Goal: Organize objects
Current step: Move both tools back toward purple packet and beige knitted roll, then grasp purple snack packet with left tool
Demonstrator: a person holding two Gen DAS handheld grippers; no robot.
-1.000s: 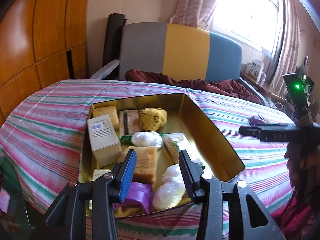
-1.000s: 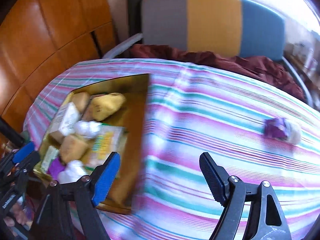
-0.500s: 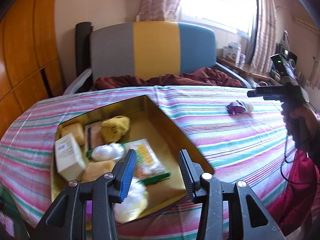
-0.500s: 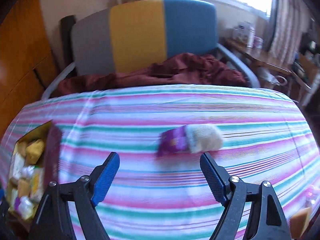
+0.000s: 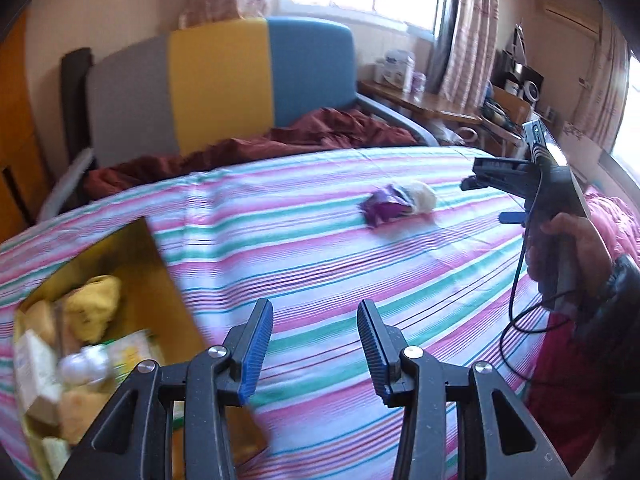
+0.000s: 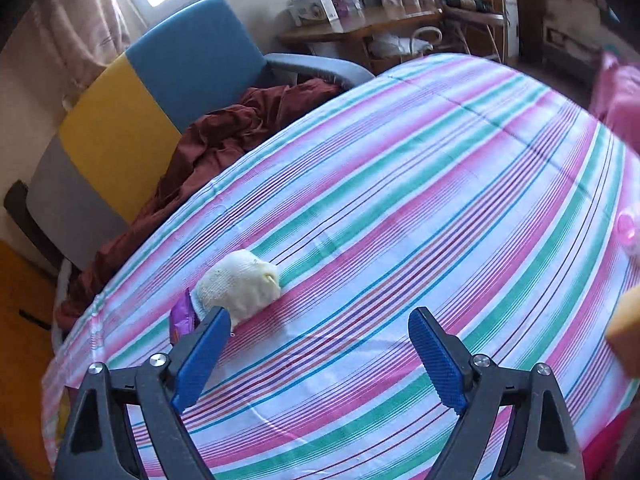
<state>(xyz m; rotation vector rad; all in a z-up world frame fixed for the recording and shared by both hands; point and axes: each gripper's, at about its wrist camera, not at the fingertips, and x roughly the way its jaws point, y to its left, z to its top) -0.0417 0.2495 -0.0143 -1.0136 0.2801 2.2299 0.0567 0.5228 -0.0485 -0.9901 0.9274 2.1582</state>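
Note:
A cream cloth bundle [image 6: 240, 284] with a purple packet [image 6: 182, 318] against it lies on the striped tablecloth [image 6: 400, 200]. My right gripper [image 6: 320, 320] hovers just near of it, jaws opening, nothing between them; the bundle sits beyond the left fingertip [image 6: 216, 328]. In the left wrist view the bundle [image 5: 420, 196] and packet [image 5: 384, 206] lie mid-table, with the right gripper [image 5: 488, 200] in a hand [image 5: 568, 248] just right of them. My left gripper [image 5: 314, 308] is open and empty over the cloth. The gold box [image 5: 168, 280] with several items is at far left.
A grey, yellow and blue chair [image 5: 220, 80] with a maroon cloth [image 5: 320, 132] stands behind the table. A cluttered wooden desk [image 6: 360, 28] is at the back right. An orange object [image 6: 626, 336] and a pink one [image 6: 626, 228] sit at the right edge.
Both views swung right. The gold box slid to the left edge of the left view. My right gripper rolled, reached the bundle and its jaws widened.

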